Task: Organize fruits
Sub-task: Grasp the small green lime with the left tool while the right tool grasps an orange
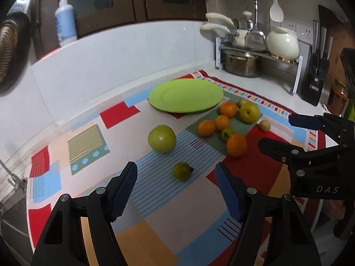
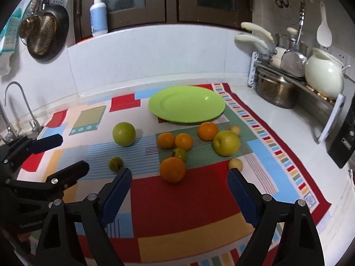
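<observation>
An empty green plate sits at the back of a patterned cloth. A big green apple and a small green fruit lie apart to the left. Several oranges, a yellow-green apple and small yellowish fruits cluster on the right. My left gripper is open, the small green fruit just ahead between its fingertips. My right gripper is open, the nearest orange just ahead of it. Each gripper also shows in the other's view.
A rack with pots and a white jar stands at the back right, a knife block beside it. A tap and sink are at the left. A soap bottle stands on the ledge.
</observation>
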Tool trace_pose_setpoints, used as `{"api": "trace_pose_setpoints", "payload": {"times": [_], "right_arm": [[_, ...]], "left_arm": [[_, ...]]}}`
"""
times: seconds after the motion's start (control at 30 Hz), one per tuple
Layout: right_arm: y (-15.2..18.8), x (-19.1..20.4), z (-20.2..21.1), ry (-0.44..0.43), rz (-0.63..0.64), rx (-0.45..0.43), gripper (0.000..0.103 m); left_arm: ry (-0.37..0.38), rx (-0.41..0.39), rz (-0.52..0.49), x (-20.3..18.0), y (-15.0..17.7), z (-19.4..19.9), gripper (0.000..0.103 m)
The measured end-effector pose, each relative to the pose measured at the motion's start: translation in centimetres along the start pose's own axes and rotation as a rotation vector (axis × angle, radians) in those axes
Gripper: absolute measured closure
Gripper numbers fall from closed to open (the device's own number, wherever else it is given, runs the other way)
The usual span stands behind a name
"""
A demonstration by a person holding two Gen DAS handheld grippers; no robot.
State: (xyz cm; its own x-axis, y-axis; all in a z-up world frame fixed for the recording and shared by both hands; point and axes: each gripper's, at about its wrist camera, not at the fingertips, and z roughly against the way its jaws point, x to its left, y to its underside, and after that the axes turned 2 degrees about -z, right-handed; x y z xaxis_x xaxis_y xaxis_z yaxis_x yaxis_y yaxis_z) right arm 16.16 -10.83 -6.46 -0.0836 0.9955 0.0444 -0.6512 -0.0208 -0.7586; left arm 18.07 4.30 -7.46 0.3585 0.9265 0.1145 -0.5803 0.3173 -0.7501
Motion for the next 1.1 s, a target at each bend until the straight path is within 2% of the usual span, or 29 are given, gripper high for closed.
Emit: {"api": "trace_pose_setpoints", "payload": {"times": [0.27, 0.47, 0.6, 0.83, 0.97, 1.1], "right_arm": [[-0.2, 0.0, -4.5, -0.027, -0.029, 0.099, 0.026], [0.1, -0.1, -6.8, -0.042, -0.039, 0.161, 0.033], [0.3, -0.4, -7.9, -0.058, -0.051, 0.190, 0.038], [0.4, -0.6, -9.4, -0.076, -0.052, 0.223, 0.051], [0.4, -0.4, -9.6, -0.093, -0.050, 0.227, 0.060], [0.4, -0.1, -9.5, -0.088, -0.033, 0.219, 0.061]], "left_arm": [[0.085, 0.117, 0.025, 0.8, 0.6, -4.4, 0.046], [0.122, 0.161, 0.054, 0.9, 0.8, -6.4, 0.053], [0.139, 0.173, 0.058, 0.7, 0.8, -7.4, 0.056], [0.160, 0.192, 0.068, 0.7, 0.5, -8.7, 0.069], [0.164, 0.191, 0.073, 0.7, 0.6, -8.8, 0.069], [0.165, 0.190, 0.076, 0.7, 0.6, -8.8, 0.069]]}}
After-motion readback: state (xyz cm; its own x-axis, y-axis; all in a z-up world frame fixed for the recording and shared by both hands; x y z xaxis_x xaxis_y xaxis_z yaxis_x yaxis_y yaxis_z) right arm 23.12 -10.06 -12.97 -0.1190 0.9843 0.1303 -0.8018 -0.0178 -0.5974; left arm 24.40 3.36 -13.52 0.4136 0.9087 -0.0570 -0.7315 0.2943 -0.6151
